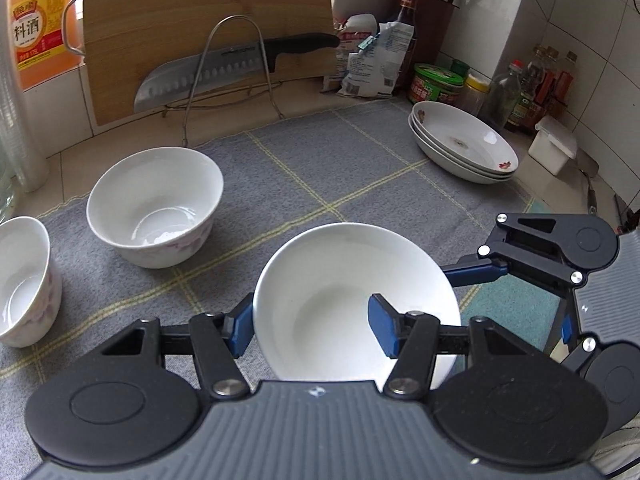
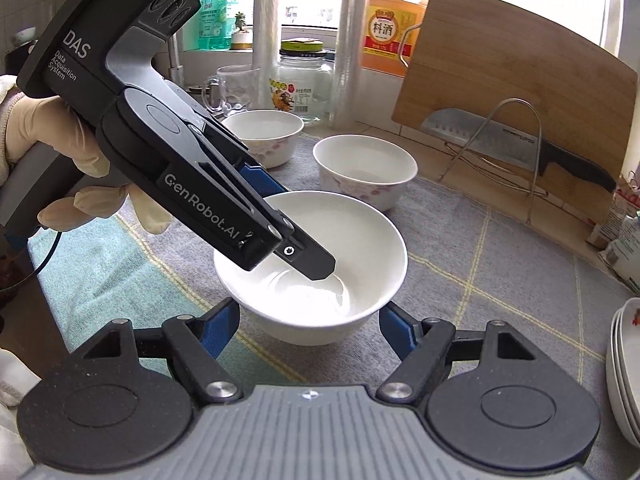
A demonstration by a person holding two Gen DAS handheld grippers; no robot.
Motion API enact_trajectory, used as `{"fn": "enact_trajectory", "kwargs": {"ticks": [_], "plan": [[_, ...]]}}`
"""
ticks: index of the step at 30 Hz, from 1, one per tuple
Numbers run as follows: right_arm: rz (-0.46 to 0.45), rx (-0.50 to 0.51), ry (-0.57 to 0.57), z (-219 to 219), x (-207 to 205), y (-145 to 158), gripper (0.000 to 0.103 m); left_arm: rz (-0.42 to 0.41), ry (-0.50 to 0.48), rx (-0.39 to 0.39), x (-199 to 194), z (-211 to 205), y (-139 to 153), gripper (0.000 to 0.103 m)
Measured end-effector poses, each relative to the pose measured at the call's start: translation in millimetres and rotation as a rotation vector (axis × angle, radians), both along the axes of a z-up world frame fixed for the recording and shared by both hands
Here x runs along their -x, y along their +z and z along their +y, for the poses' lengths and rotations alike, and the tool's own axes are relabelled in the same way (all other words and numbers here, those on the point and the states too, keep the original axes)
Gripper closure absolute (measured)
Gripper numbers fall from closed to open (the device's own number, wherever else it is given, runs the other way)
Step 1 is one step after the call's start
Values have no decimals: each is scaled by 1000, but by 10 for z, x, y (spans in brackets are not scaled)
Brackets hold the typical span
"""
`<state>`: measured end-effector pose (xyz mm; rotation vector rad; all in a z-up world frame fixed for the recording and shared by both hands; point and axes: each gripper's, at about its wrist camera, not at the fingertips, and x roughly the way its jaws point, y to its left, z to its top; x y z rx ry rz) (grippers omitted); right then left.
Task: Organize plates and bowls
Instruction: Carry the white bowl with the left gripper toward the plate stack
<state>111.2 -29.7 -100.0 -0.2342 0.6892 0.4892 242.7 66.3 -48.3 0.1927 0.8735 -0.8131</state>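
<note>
A plain white bowl [image 1: 340, 280] [image 2: 352, 240] is over the grey checked mat [image 1: 320, 160], held by both grippers. My left gripper [image 1: 312, 328] is shut on its near wall, one blue pad outside the rim and the other inside. In the right wrist view the left gripper [image 2: 302, 232] reaches down into the bowl. My right gripper [image 2: 310, 330] is shut on the bowl, pads on its two outer sides. Two floral bowls [image 1: 154, 208] [image 1: 24, 280] stand on the mat at the left. A stack of shallow plates [image 1: 464, 144] [image 2: 624, 368] sits at the right.
A wooden cutting board [image 1: 200, 20] leans on the back wall, with a large knife [image 1: 224, 68] in a wire rack in front of it. Bottles and jars [image 1: 532, 92] crowd the right corner. A glass mug [image 2: 236, 88], a jar and a stack of plastic cups stand behind the bowls. A gloved hand [image 2: 52, 128] holds the left gripper.
</note>
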Motion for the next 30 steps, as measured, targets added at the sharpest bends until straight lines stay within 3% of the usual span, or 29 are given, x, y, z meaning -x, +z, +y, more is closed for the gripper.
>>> {"fn": "enact_trajectory", "kwargs": {"ticks": [13, 30], "plan": [[29, 5, -109, -378, 91, -66, 22, 8, -93, -4, -7, -428, -70, 45], [54, -5, -135, -437, 56, -129, 22, 25, -80, 4, -35, -515, -154, 44]]}}
